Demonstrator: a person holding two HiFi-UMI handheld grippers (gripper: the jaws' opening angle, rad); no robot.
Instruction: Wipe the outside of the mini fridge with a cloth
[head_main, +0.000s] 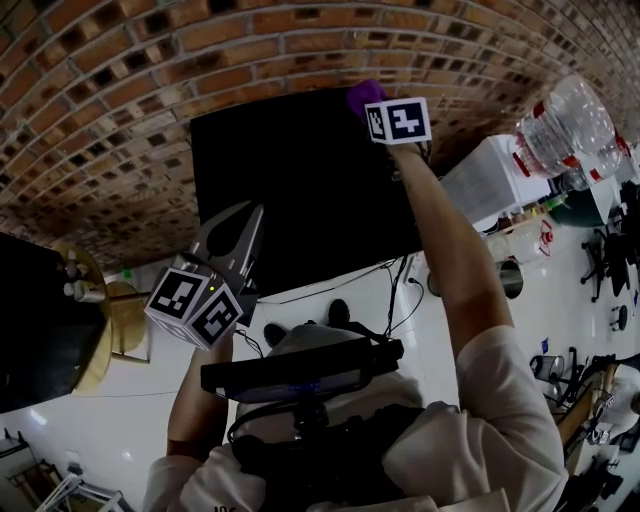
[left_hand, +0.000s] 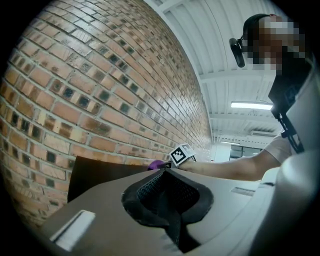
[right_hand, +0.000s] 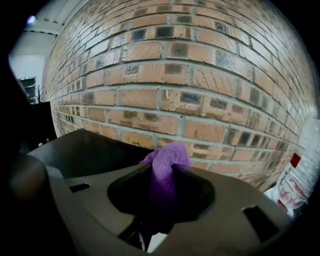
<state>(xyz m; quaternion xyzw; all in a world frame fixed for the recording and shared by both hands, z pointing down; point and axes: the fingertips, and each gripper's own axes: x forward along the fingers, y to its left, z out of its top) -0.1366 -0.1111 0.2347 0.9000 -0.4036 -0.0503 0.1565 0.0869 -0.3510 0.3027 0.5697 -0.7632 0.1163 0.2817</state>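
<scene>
At the foot of the brick wall stands the black mini fridge, its flat top turned to the head camera; at the far right corner of that top the purple cloth is bunched in the right gripper, whose jaws are clenched on it, a tuft poking past the tips toward the bricks; the arm reaches out over the top, which suggests the rear edge and corner are the stretch being wiped, though whether the cloth presses on the surface cannot be told.

The left gripper hangs by the fridge's near left edge, jaws pressed together on nothing; it looks parked out of the way rather than bracing the cabinet.

The top is bare, so the cloth has a free run leftward along the back edge and forward to the front; the wall sits close behind, so a push further out would likely jam the cloth into the bricks; to the right a white water dispenser with its bottle stands near the fridge's side, leaving a narrow gap for that face; cables trail on the floor by the front right corner, a possible snag.
</scene>
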